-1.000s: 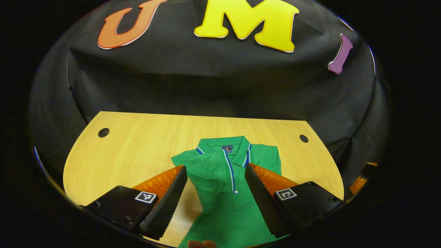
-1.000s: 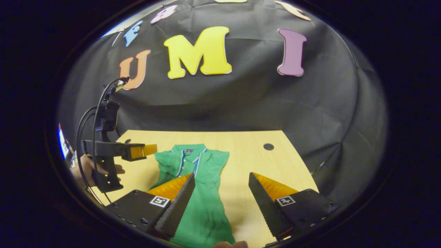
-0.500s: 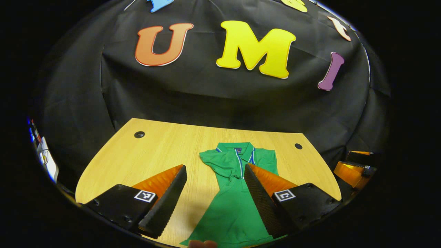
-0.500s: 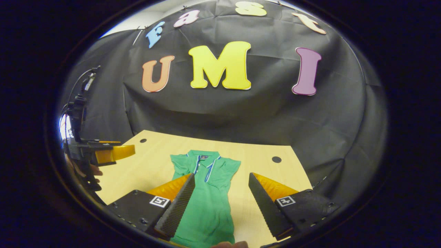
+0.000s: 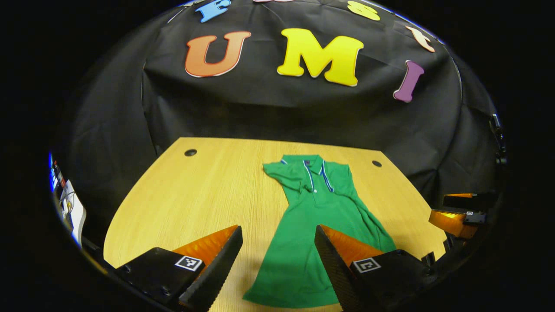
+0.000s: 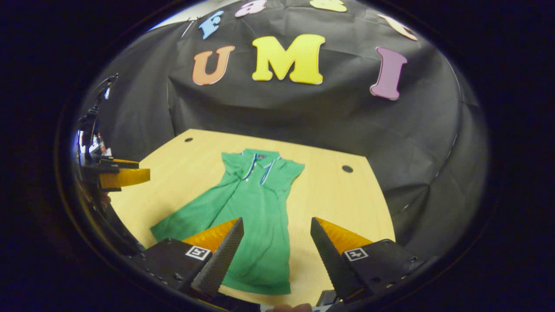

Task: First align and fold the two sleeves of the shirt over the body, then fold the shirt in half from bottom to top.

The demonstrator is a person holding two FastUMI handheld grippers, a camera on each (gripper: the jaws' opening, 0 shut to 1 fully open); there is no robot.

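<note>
Left gripper view: left gripper [image 5: 277, 264] fingers spread wide, holding nothing, touching nothing. Green polo shirt [image 5: 310, 225] lies flat on the wooden worktop [image 5: 204, 195], collar toward the far edge, hem at the near edge. Both sleeves look folded in over the body, so the shirt makes a narrow shape widening toward the hem. The hem sits in the gap between the fingers, below them. Right gripper [image 5: 459, 212] is at the view's right edge, beside the worktop; cannot tell its opening from here.

Right gripper view: right gripper [image 6: 275, 255] fingers also wide apart, empty, above the near hem of the polo shirt [image 6: 251, 203]. Left gripper [image 6: 119, 173] is at the left edge, off the shirt, with part of a hand [image 6: 104, 200] under it.
</note>
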